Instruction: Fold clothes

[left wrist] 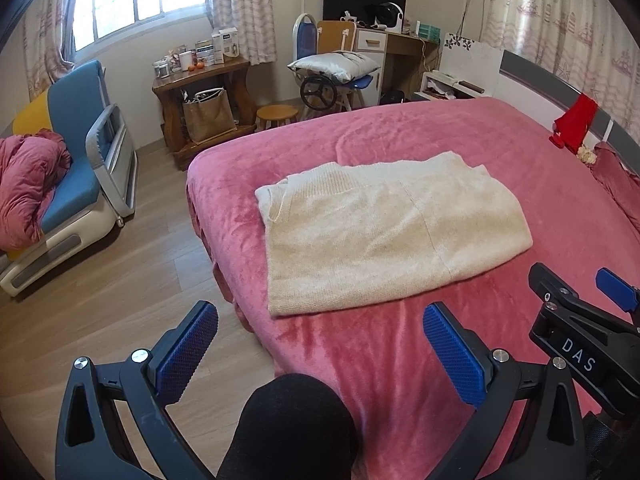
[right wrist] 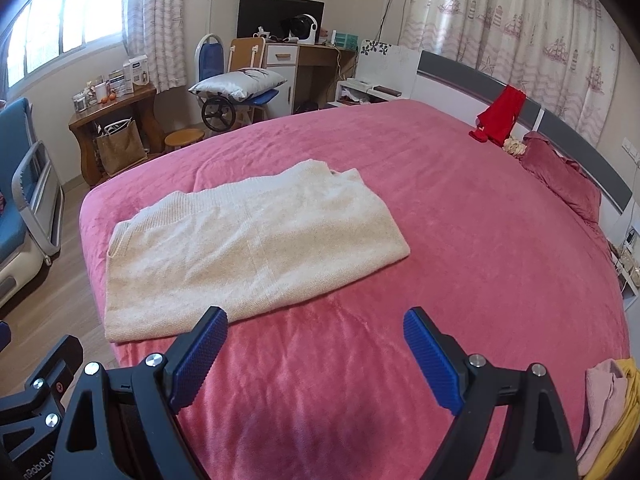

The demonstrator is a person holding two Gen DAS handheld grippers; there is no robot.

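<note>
A cream knit sweater lies folded into a flat rectangle on the pink bed cover; it also shows in the right wrist view. My left gripper is open and empty, held above the bed's near corner, short of the sweater's near edge. My right gripper is open and empty, held above the bed cover just in front of the sweater. The right gripper also shows at the right edge of the left wrist view. A dark-clothed knee sits under the left gripper.
Pink and yellow clothes lie at the bed's right edge. A red garment hangs on the headboard beside a pink pillow. A blue armchair with a pink quilt stands left on the wood floor. A wooden side table and stool stand beyond the bed.
</note>
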